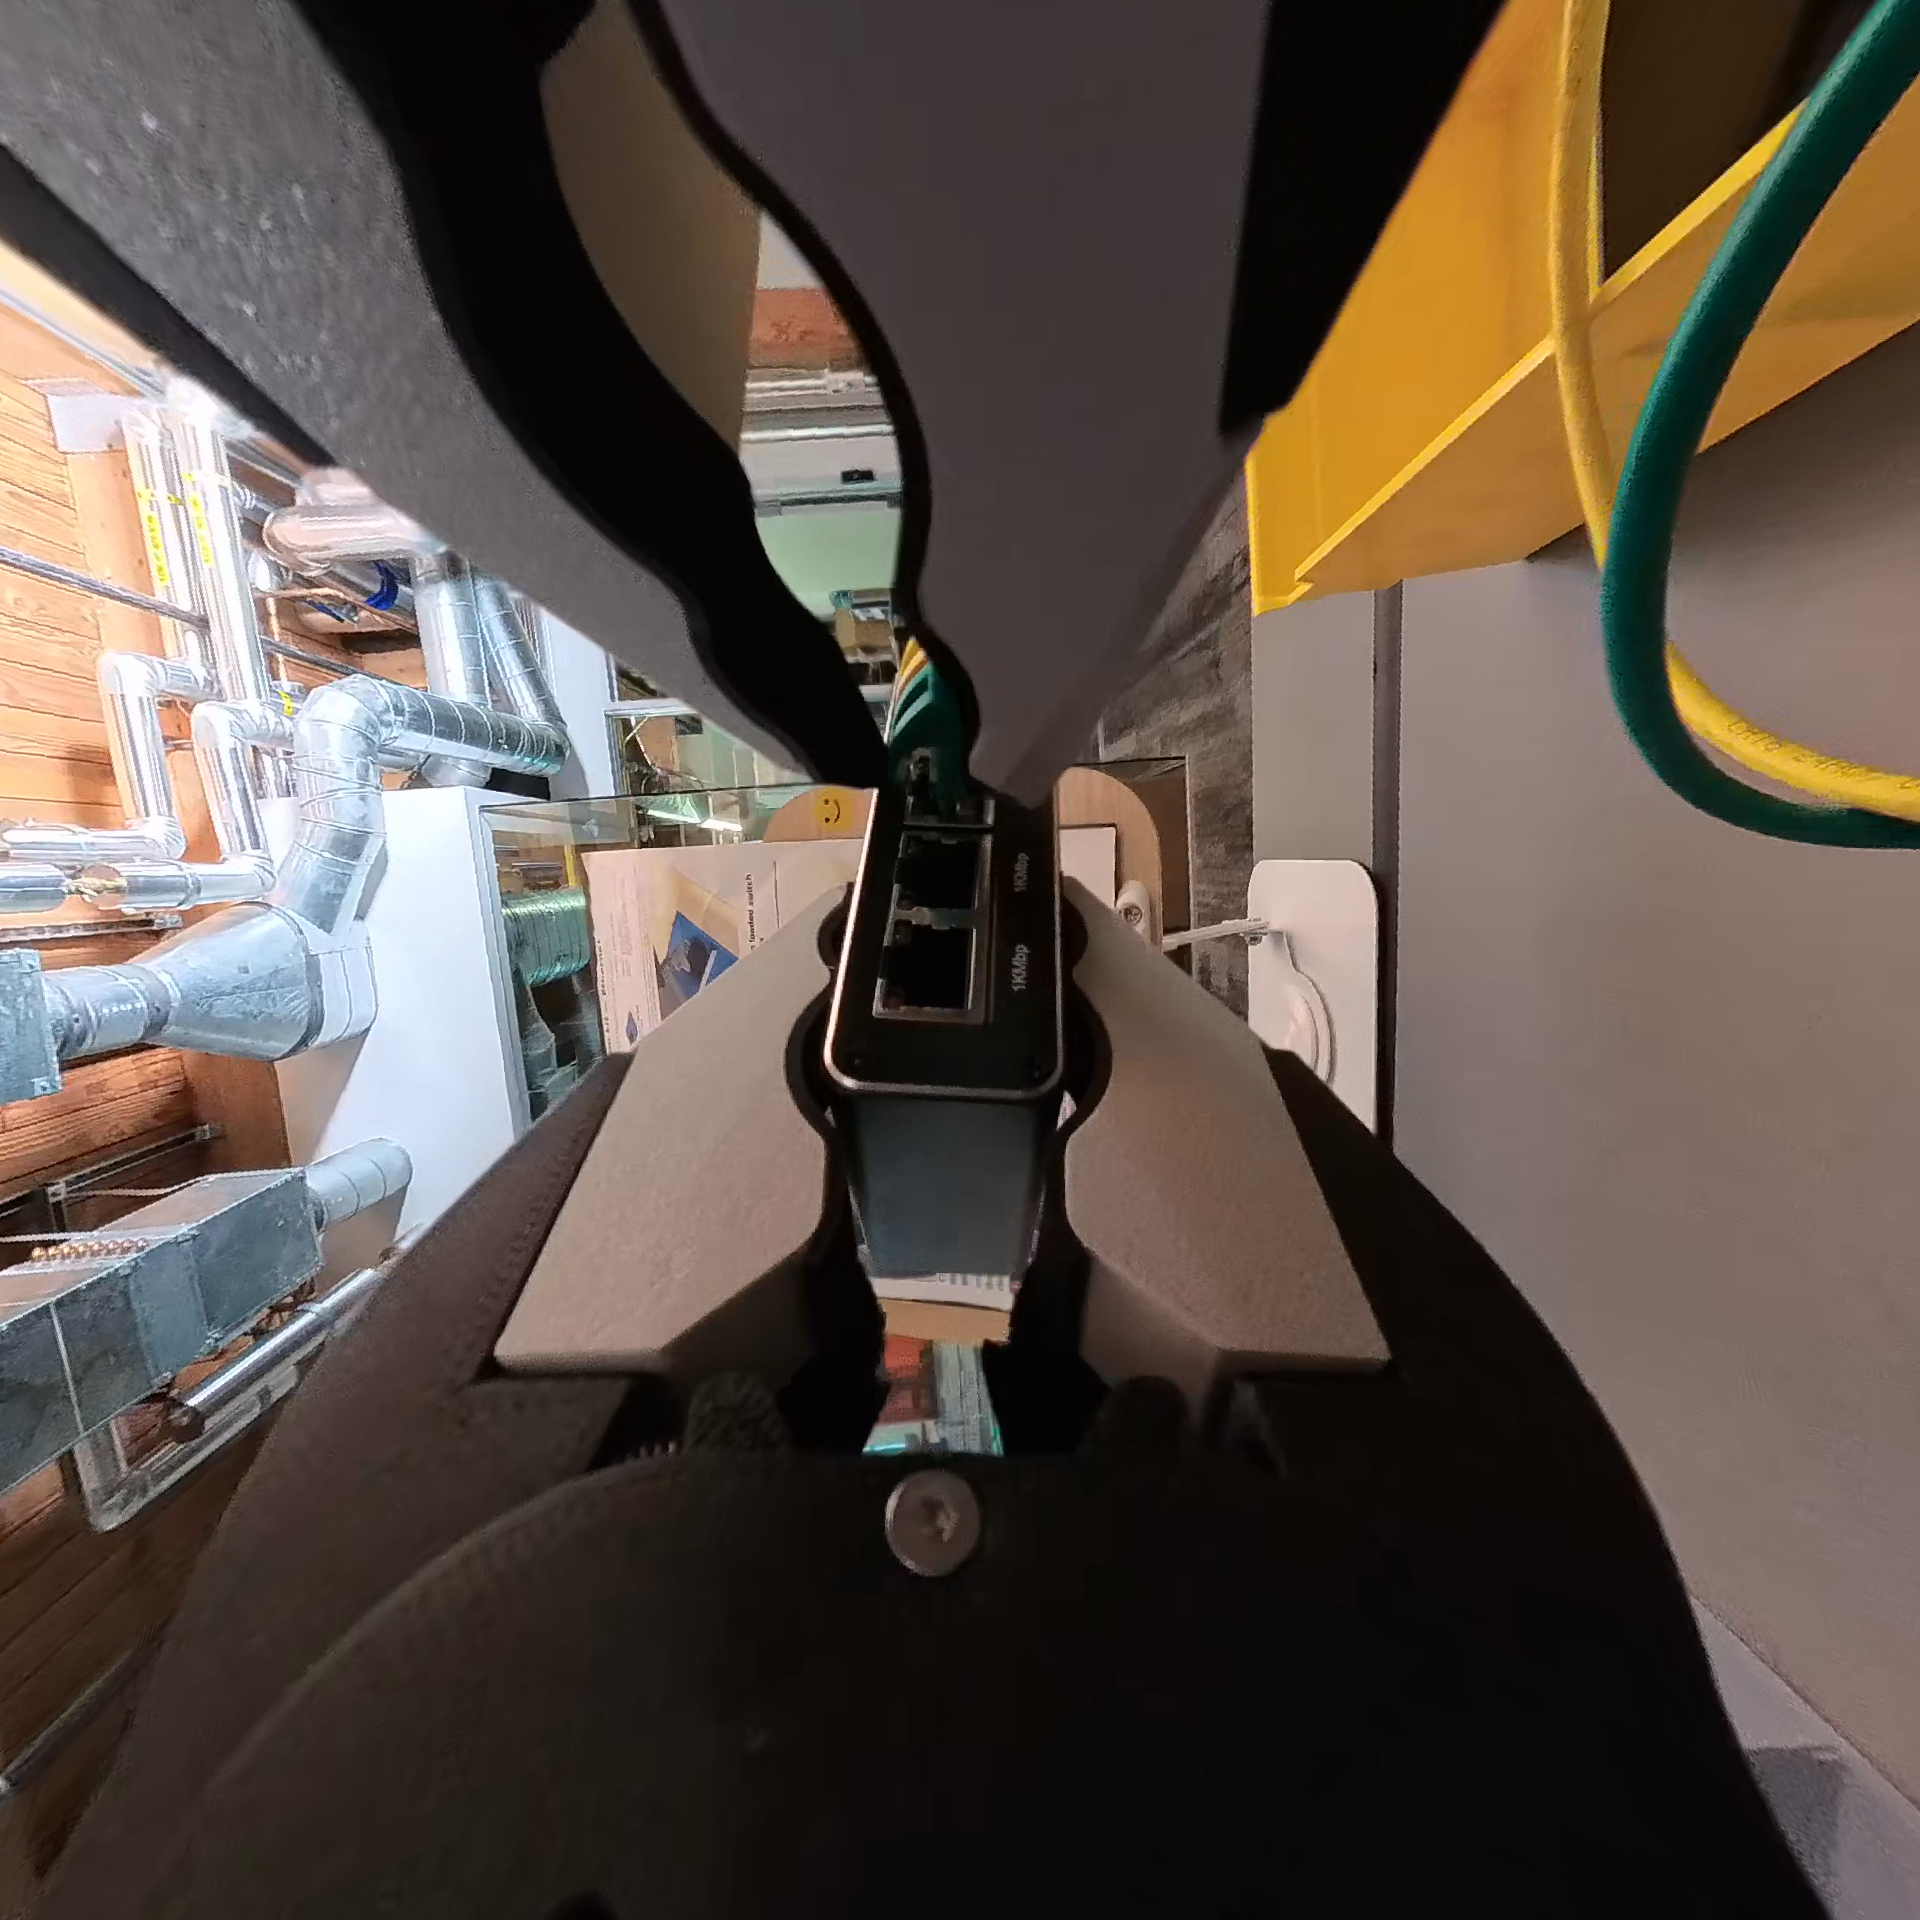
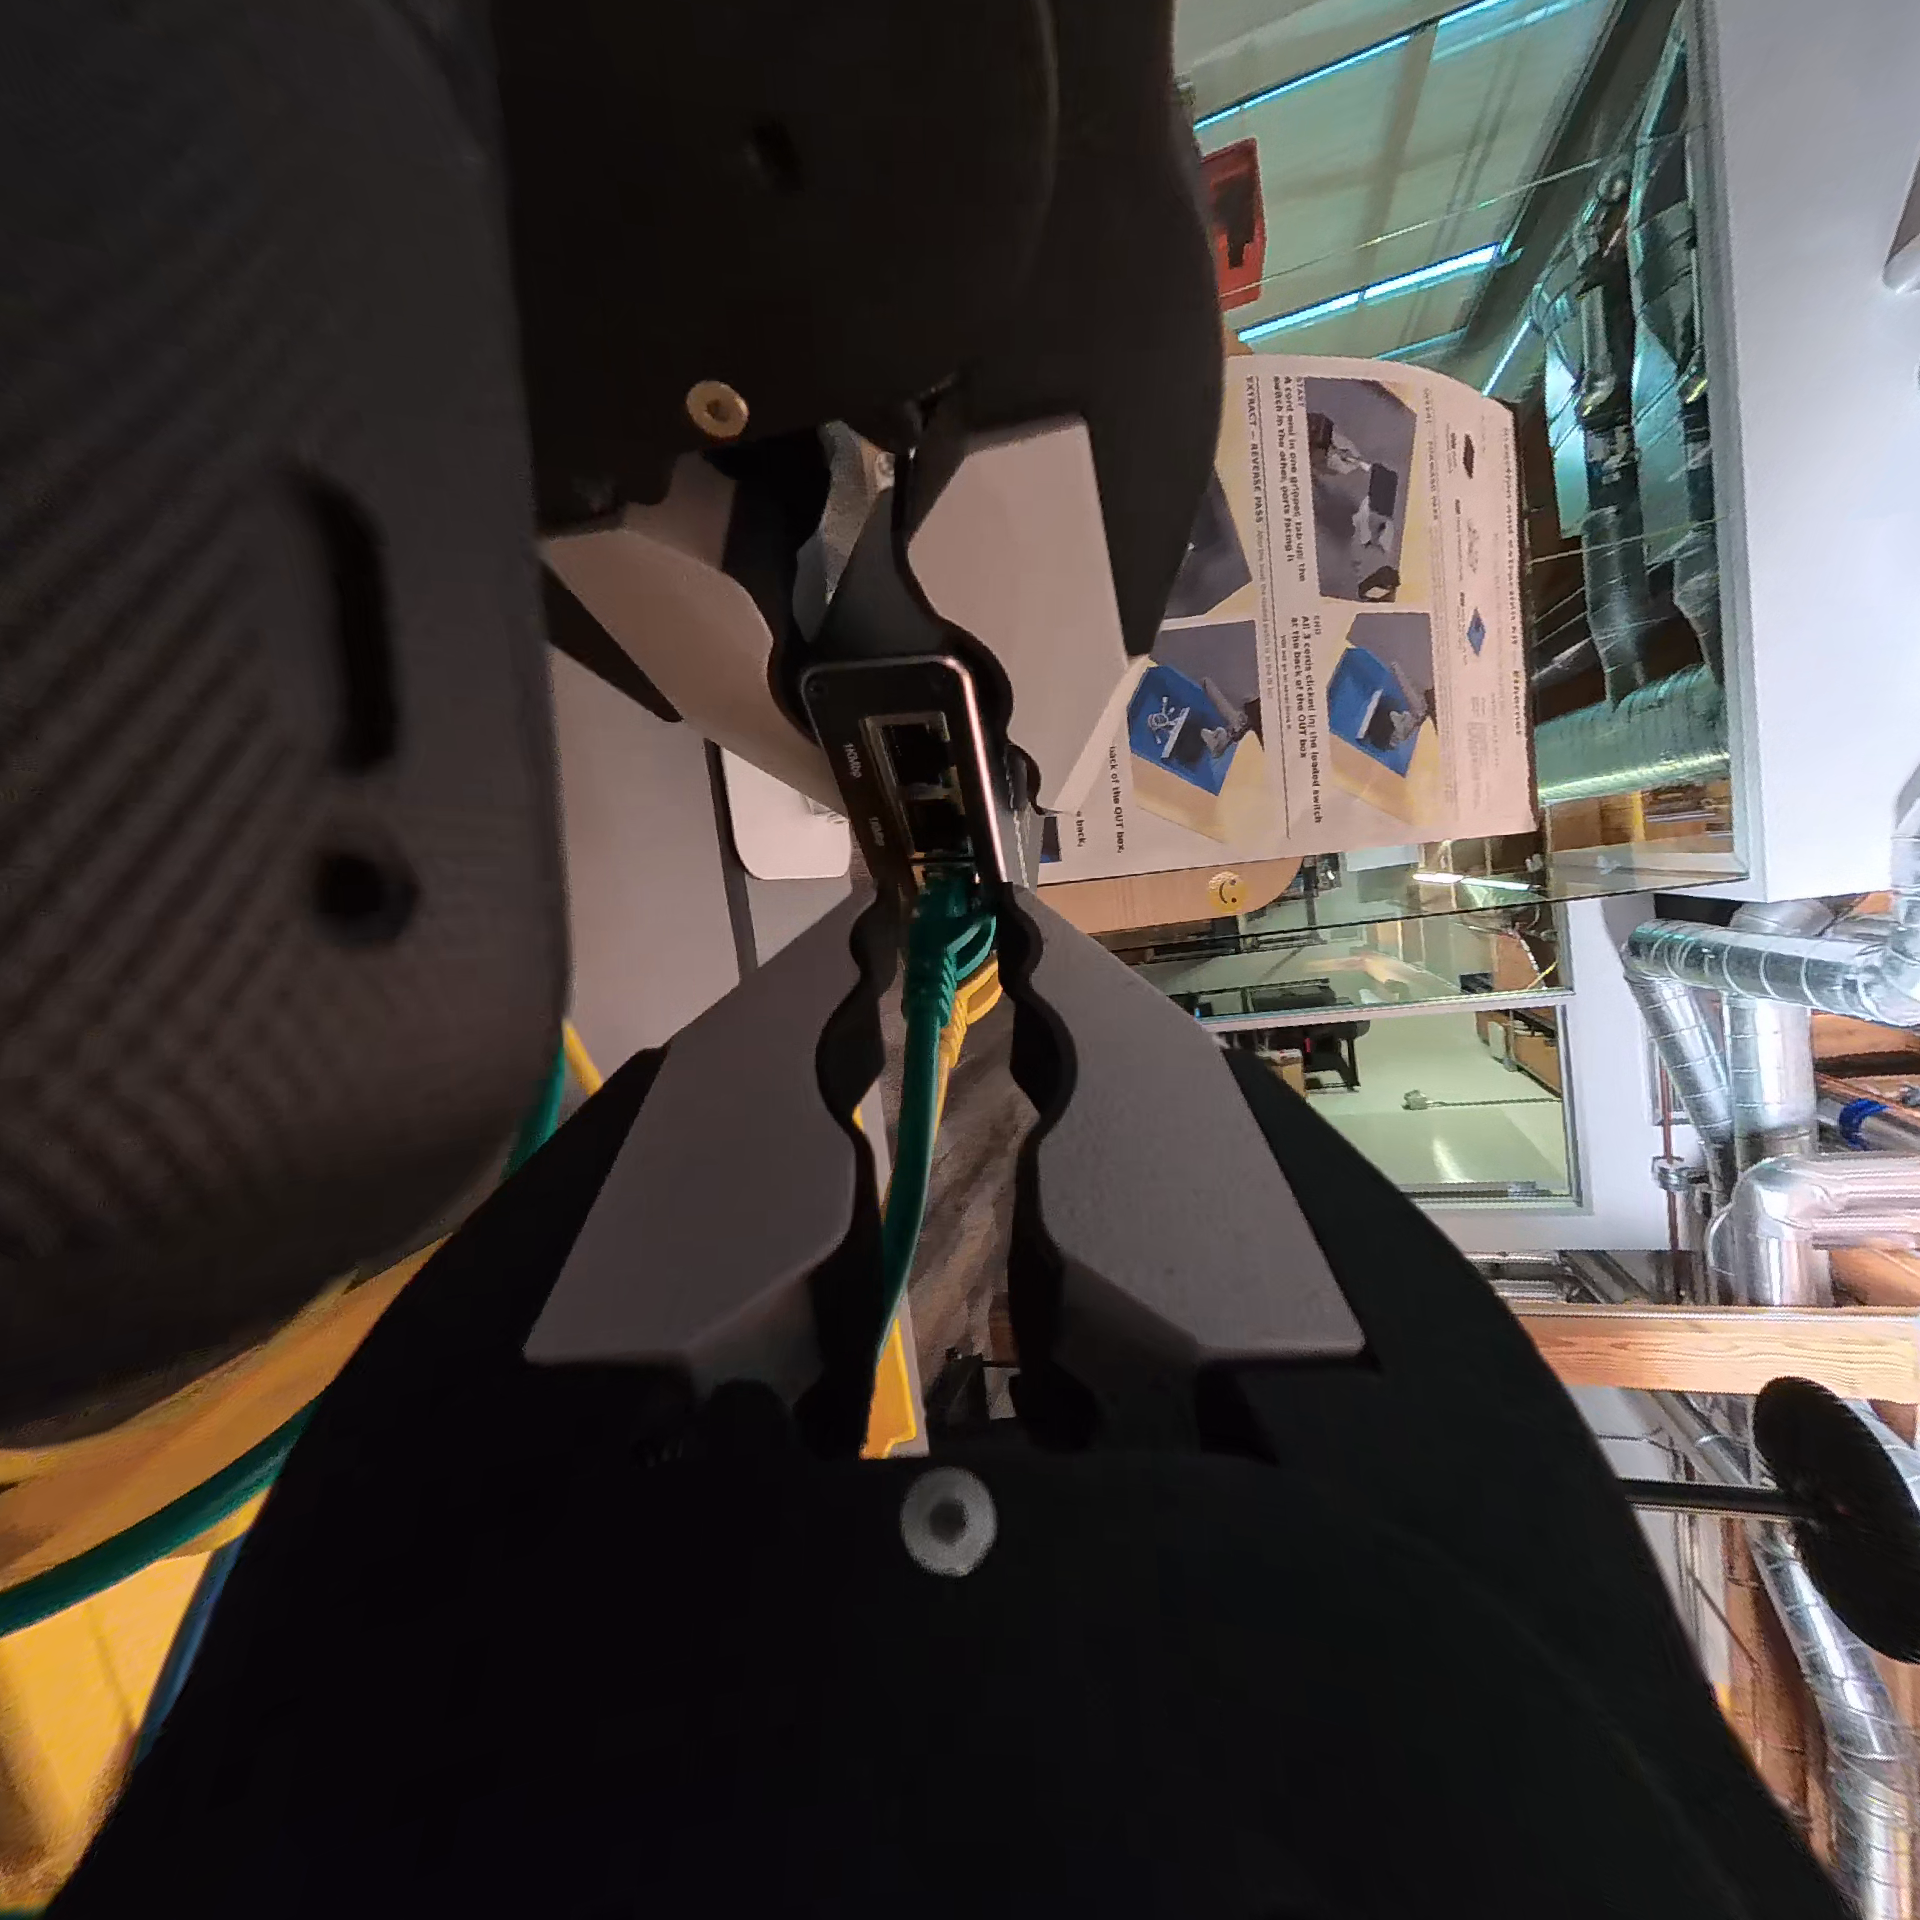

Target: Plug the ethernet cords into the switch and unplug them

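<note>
My left gripper (image 1: 951, 935) is shut on a small black switch (image 1: 940, 1049) and holds it in the air with its row of ports facing my right gripper. The two nearer ports in the left wrist view are empty. A green ethernet cord (image 2: 914, 1101) has its plug (image 2: 940, 914) in the switch's (image 2: 894, 717) end port. My right gripper (image 2: 945, 925) is shut on that plug, right at the switch face, and the cord runs back between its fingers. A yellow cord (image 2: 971, 1003) lies just behind the green one. The green cord (image 1: 1662, 520) and the yellow cord (image 1: 1574, 416) loop down from the bin.
A yellow bin (image 1: 1455, 343) is at the upper right of the left wrist view, against a grey wall with a white hook plate (image 1: 1314, 966). A printed instruction sheet (image 2: 1351, 623) hangs behind the switch. Silver ducts (image 1: 312, 779) and wooden panelling fill the background. My two grippers' fingertips are within a few centimetres of each other.
</note>
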`<state>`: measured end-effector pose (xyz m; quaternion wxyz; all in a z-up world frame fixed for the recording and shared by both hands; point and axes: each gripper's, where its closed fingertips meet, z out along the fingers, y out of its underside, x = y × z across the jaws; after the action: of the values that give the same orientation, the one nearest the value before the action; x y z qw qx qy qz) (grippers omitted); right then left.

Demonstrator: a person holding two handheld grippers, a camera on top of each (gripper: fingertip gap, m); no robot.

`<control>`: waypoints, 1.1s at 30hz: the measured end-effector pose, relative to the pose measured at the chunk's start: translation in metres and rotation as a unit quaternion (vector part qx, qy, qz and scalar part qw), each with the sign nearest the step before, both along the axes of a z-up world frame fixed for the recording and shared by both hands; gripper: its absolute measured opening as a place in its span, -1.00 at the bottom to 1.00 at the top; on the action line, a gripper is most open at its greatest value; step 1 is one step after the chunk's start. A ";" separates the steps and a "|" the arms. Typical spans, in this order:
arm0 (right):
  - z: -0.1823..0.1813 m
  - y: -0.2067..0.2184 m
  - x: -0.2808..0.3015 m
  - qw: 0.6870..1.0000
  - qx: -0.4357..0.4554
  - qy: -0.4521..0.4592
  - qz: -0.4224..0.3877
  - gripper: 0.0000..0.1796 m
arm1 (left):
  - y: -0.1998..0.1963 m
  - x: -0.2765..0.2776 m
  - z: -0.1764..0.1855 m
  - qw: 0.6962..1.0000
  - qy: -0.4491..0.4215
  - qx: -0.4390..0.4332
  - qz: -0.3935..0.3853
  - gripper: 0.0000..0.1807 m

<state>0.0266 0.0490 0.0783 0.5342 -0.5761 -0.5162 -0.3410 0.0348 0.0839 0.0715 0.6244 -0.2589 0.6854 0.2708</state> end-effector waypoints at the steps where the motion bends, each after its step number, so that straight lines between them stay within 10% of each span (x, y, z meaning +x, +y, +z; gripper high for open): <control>1: 0.002 0.000 0.000 1.000 0.006 -0.001 0.001 -0.82 | -0.001 0.000 0.001 1.000 -0.002 -0.003 -0.003 -0.63; 33: -0.015 -0.014 0.025 0.993 -0.094 0.056 -0.038 -0.86 | -0.010 0.029 -0.013 0.995 -0.030 -0.088 -0.043 -0.57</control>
<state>0.0520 0.0349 0.0632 0.4921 -0.6612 -0.4929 -0.2787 0.0637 0.0740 0.0583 0.6304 -0.2912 0.6983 0.1740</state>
